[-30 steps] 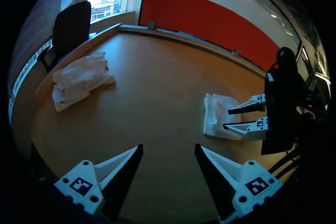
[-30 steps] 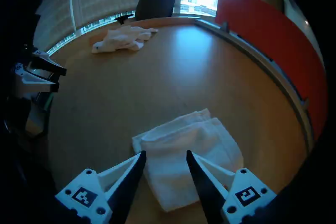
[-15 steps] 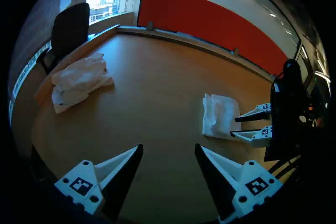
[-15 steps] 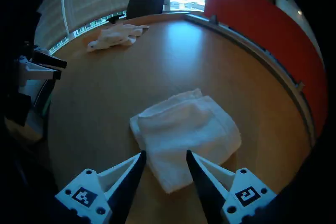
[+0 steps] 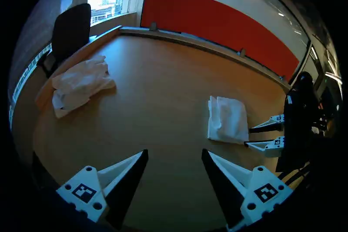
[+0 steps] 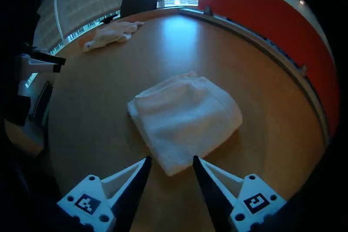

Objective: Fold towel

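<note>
A folded white towel (image 6: 185, 119) lies flat on the wooden table (image 6: 130, 58), just beyond my right gripper (image 6: 172, 164), which is open and holds nothing. In the left gripper view the same folded towel (image 5: 226, 119) lies right of centre, with the right gripper (image 5: 256, 135) just off its right edge, apart from it. My left gripper (image 5: 174, 158) stands open over bare wood near the table's front edge, empty.
A crumpled white towel (image 5: 80, 84) lies at the table's far left edge, also the crumpled towel (image 6: 111, 34) far across in the right gripper view. A black office chair (image 5: 69, 31) stands behind it by the window. A red partition (image 5: 217, 23) runs along the table's far side.
My right gripper has drawn back off the folded towel, so the towel lies wholly beyond its fingertips. The left gripper has stayed where it was.
</note>
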Available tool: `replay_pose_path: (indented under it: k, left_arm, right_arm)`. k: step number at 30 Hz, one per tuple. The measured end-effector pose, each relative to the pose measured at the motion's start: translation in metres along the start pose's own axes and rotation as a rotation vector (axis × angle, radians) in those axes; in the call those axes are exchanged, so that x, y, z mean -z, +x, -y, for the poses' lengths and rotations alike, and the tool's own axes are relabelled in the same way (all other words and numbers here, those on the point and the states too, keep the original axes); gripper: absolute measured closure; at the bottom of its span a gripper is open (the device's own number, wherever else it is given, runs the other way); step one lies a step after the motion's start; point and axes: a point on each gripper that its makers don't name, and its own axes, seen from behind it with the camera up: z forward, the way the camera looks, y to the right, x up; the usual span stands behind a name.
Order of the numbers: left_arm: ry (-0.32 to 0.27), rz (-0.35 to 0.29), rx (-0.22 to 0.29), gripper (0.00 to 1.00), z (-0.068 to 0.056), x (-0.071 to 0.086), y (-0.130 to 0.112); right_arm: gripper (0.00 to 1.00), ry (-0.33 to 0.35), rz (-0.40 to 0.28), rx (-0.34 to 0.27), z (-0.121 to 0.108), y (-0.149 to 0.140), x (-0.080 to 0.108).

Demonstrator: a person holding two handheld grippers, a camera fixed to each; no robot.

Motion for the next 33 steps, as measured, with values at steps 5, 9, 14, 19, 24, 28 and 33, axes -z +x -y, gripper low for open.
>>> replay_pose_path:
  k: [5, 9, 14, 19, 24, 28, 33]
  left_arm:
    - [-0.001, 0.0, -0.002, 0.09, -0.002, 0.0, -0.001]
    - [-0.003, 0.0, 0.0, 0.09, -0.003, 0.0, -0.001]
    - [-0.004, 0.001, -0.001, 0.09, -0.003, 0.0, -0.002]
    - [-0.006, 0.001, -0.002, 0.09, -0.004, 0.0, -0.001]
    - [-0.007, 0.001, -0.003, 0.09, -0.005, -0.001, -0.001]
    - [-0.008, 0.0, -0.004, 0.09, -0.005, -0.001, 0.0]
    - [-0.008, 0.0, -0.007, 0.09, -0.006, -0.001, 0.001]
  right_arm:
    - [0.27, -0.003, 0.012, -0.013, 0.0, -0.009, -0.003]
    - [0.27, -0.008, 0.017, -0.019, 0.0, -0.014, -0.006]
    - [0.33, -0.018, 0.021, -0.029, -0.002, -0.018, -0.008]
    - [0.45, -0.025, 0.02, -0.038, -0.004, -0.02, -0.008]
    - [0.63, -0.032, 0.02, -0.043, -0.006, -0.02, -0.008]
    - [0.82, -0.03, 0.02, -0.051, -0.006, -0.02, -0.006]
    - [0.91, -0.022, 0.02, -0.055, -0.004, -0.019, -0.005]
